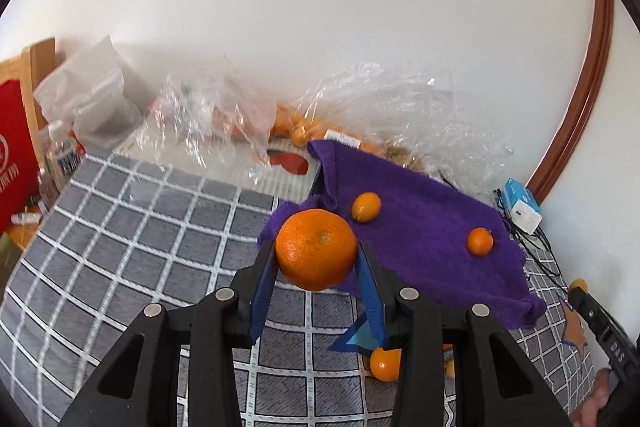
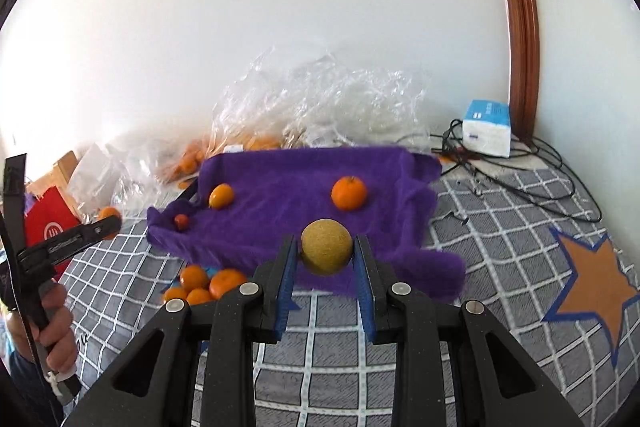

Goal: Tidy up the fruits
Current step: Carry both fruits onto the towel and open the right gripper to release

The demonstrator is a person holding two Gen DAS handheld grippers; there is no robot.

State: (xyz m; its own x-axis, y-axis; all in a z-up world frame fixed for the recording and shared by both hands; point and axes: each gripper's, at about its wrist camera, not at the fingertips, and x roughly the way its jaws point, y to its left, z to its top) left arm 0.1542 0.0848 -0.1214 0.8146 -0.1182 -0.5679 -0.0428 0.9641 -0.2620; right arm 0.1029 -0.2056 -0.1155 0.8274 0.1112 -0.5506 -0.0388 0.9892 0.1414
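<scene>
My left gripper [image 1: 316, 253] is shut on a large orange [image 1: 316, 247], held above the near left edge of the purple towel [image 1: 420, 223]. My right gripper [image 2: 326, 249] is shut on a round tan-yellow fruit [image 2: 327, 245], held above the towel's [image 2: 288, 199] near edge. On the towel lie a small oval orange fruit [image 2: 221, 195], a small round orange [image 2: 349, 192] and a tiny dark red fruit [image 2: 181, 221]. The first two also show in the left wrist view, the oval fruit [image 1: 365, 207] and the round orange [image 1: 479, 241]. Several small oranges [image 2: 204, 283] lie on the checked cover in front of the towel.
A grey checked cover [image 2: 480, 267] with an orange star [image 2: 596, 283] lies underneath. Clear plastic bags [image 2: 320, 99] with more oranges sit behind the towel by the wall. A blue-white box [image 2: 486, 127] and black cables [image 2: 540, 167] are at the right. A red bag [image 1: 16, 163] is at the left.
</scene>
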